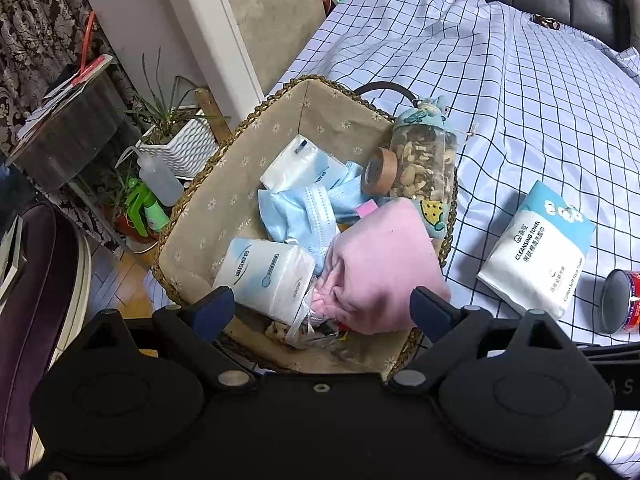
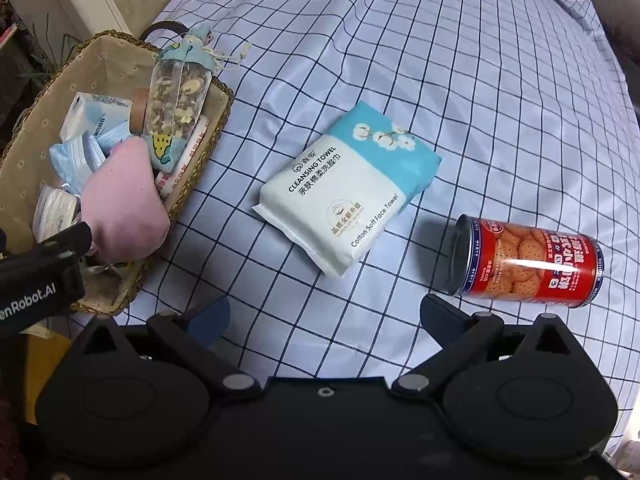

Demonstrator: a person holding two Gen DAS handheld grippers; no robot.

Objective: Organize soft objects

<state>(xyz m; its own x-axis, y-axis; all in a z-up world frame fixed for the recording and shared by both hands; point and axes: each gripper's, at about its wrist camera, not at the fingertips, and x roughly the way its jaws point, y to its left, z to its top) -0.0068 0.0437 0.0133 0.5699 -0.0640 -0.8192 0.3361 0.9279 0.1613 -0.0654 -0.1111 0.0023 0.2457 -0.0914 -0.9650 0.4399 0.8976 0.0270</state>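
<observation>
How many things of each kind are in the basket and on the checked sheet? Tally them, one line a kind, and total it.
Tissue packs: 2
Pink cloth: 1
Face-mask bundle: 1 (single masks not countable)
Tape roll: 1
Nut jar: 1
Cleansing towel pack: 1
Biscuit can: 1
Total: 8, half-hidden bits in the basket left out.

A woven basket [image 2: 208, 128] is being borne by the bed sheet [image 2: 440, 60]. A cleansing towel pack [image 2: 344, 192] is lying right of it, a biscuit can [image 2: 528, 262] further right. Tissue packs [image 1: 266, 276], face masks [image 1: 304, 212] and a cloth [image 1: 384, 264] are being held inside the basket.
</observation>
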